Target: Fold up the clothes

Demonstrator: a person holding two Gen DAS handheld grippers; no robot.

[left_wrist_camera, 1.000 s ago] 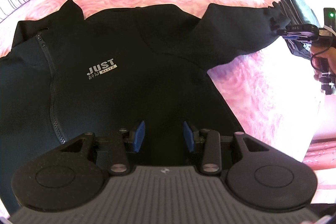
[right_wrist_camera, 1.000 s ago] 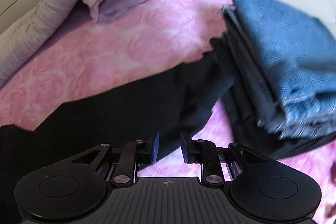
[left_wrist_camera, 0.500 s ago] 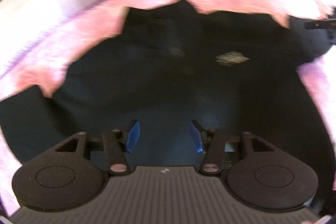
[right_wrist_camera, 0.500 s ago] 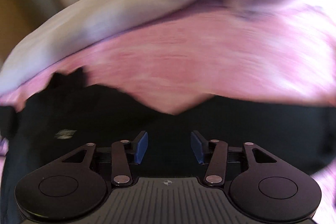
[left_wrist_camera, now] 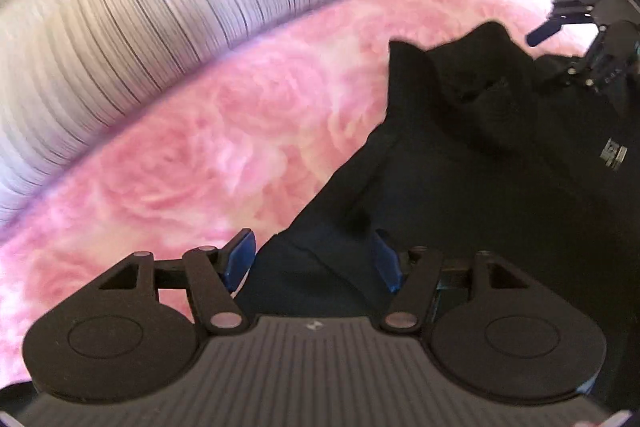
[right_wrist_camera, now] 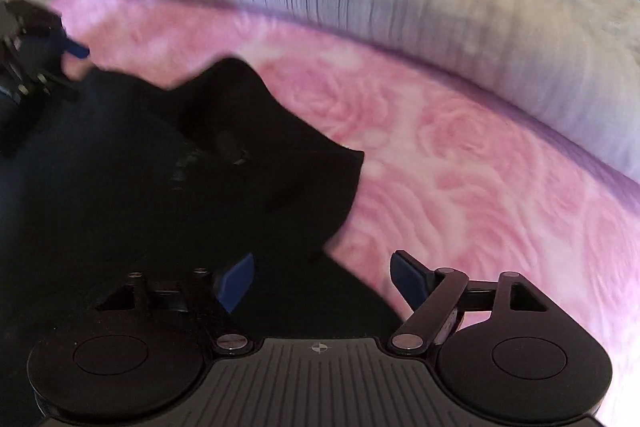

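A black zip jacket (left_wrist_camera: 500, 155) with a small white chest logo (left_wrist_camera: 614, 158) lies spread on a pink rose-patterned bedspread (left_wrist_camera: 224, 147). My left gripper (left_wrist_camera: 314, 259) is open, its blue pads straddling the jacket's left edge. My right gripper (right_wrist_camera: 322, 277) is open over the jacket's right edge (right_wrist_camera: 224, 171). Neither holds cloth. The right gripper also shows at the far right of the left wrist view (left_wrist_camera: 576, 23). The left gripper's blue pad shows at the far left of the right wrist view (right_wrist_camera: 72, 47).
A grey-white striped rolled blanket (left_wrist_camera: 168, 19) runs along the far side of the bedspread, also in the right wrist view (right_wrist_camera: 420, 3). A pale wall stands behind it.
Both grippers swung from the jacket's middle to its opposite side edges. The right gripper let go of the sleeve cuff and opened wide. The folded blue clothes pile left view.
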